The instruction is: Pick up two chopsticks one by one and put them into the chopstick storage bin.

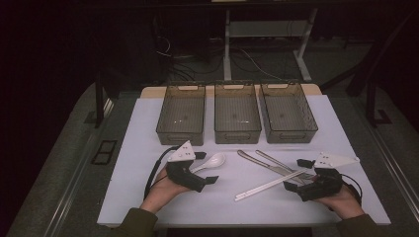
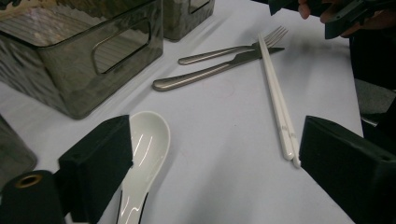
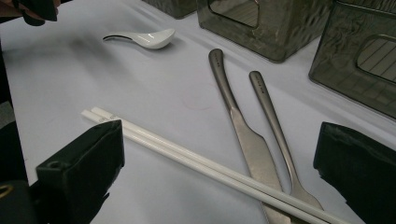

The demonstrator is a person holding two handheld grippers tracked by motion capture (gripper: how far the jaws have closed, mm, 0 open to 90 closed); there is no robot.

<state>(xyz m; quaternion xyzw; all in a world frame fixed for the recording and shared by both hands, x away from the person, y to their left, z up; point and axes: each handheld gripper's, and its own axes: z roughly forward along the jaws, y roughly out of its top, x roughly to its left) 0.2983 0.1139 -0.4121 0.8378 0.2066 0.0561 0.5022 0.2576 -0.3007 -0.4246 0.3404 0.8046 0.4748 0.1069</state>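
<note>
White glossy ceramic spoon (image 2: pixel 144 144) | left tongs (image 2: pixel 210 158) apart, straddling it | right tongs (image 3: pixel 219 172) apart

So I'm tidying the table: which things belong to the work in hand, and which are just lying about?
In hand: left gripper; white spoon, between its open fingers.
Lying about: chopsticks; knife; fork; three bins.

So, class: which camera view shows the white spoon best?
The left gripper view: the white spoon lies close, its bowl between that gripper's jaws. The right gripper view shows it whole but far off; the high view shows it small.
</note>
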